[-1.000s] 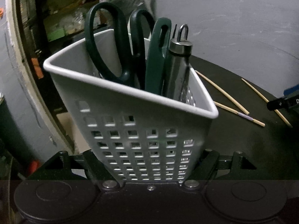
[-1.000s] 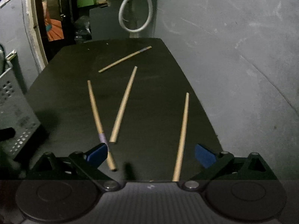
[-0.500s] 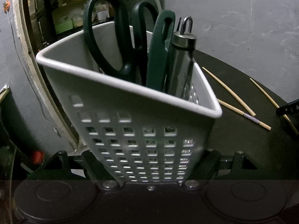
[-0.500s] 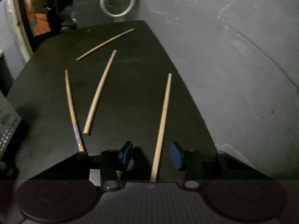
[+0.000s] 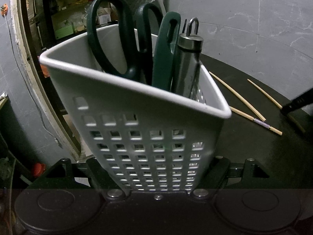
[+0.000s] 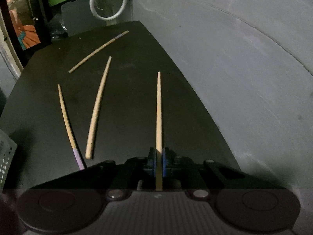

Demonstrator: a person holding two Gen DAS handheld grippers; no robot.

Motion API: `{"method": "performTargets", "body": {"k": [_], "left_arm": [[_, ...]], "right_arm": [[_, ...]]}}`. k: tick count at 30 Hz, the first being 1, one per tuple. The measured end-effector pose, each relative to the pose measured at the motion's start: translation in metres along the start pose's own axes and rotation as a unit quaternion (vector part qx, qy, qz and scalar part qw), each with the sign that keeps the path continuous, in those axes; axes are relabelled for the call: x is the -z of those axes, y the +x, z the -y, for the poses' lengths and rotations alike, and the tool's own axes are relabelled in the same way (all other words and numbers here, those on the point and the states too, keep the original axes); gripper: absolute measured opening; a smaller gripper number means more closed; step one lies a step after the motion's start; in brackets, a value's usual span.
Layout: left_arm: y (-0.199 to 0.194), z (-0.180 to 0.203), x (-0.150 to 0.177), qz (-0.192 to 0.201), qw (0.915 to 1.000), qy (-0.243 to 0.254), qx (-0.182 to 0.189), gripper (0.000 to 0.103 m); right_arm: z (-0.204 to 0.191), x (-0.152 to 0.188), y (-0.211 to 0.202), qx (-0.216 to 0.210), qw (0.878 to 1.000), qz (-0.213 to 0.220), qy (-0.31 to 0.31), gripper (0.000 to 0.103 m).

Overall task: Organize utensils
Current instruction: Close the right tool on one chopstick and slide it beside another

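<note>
Chopsticks lie scattered on the dark worktop (image 6: pixel 137 107), and one chopstick (image 6: pixel 158 113) is pinched at its thick end between the blue pads (image 6: pixel 164 163) of the right hand-held gripper (image 6: pixel 159 163), whose jaws are drawn in narrow around it. That stick points straight away from the camera, its thin tip out over the worktop. To its left, apart from it, a plain chopstick (image 6: pixel 97 109) lies loose on the surface, and just beside that a third one with a purple band (image 6: pixel 68 125) near its close end. A fourth stick (image 6: pixel 98 51), also purple-tipped, lies crosswise farther back, well apart from the others.

The left hand-held gripper (image 5: pixel 156 176) is clamped on the lower part of a white plastic basket (image 5: pixel 146 137) with square holes in its wall; the basket sits tilted between the jaws, with one finger (image 5: pixel 217 172) pressed against its right side. Standing in the basket are dark green scissors (image 5: pixel 117 39), handles up, a green-handled tool (image 5: pixel 166 52) next to them, and a steel tool with a hanging loop (image 5: pixel 187 62) at the right end. Whether the basket's base touches the worktop cannot be told. Beyond the basket in the left wrist view, two of the loose chopsticks (image 5: pixel 238 98) show on the worktop, and the dark edge of the right hand-held gripper juts in at the far right. A grey wall (image 6: pixel 234 58) rises behind the worktop, and a white hose loop (image 6: pixel 107 0) hangs at its far end.
</note>
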State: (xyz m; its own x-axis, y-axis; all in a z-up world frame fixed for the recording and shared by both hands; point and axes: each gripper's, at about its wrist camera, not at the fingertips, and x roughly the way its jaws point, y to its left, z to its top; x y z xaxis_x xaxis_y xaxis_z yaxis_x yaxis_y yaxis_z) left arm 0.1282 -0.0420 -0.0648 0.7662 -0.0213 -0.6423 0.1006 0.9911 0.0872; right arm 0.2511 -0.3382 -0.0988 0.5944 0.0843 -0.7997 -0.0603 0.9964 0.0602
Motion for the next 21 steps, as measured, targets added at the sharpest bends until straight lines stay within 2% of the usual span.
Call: {"method": "performTargets", "body": {"k": [12, 21], "left_arm": [[0.002, -0.003, -0.004, -0.005, 1.0, -0.008, 0.0, 0.079], [0.004, -0.001, -0.006, -0.008, 0.9999, -0.012, -0.003, 0.079]], "right_arm": [[-0.026, -0.055, 0.038, -0.078, 0.996, 0.012, -0.029, 0.007], [-0.042, -0.063, 0.046, -0.094, 0.995, 0.012, -0.037, 0.007]]}}
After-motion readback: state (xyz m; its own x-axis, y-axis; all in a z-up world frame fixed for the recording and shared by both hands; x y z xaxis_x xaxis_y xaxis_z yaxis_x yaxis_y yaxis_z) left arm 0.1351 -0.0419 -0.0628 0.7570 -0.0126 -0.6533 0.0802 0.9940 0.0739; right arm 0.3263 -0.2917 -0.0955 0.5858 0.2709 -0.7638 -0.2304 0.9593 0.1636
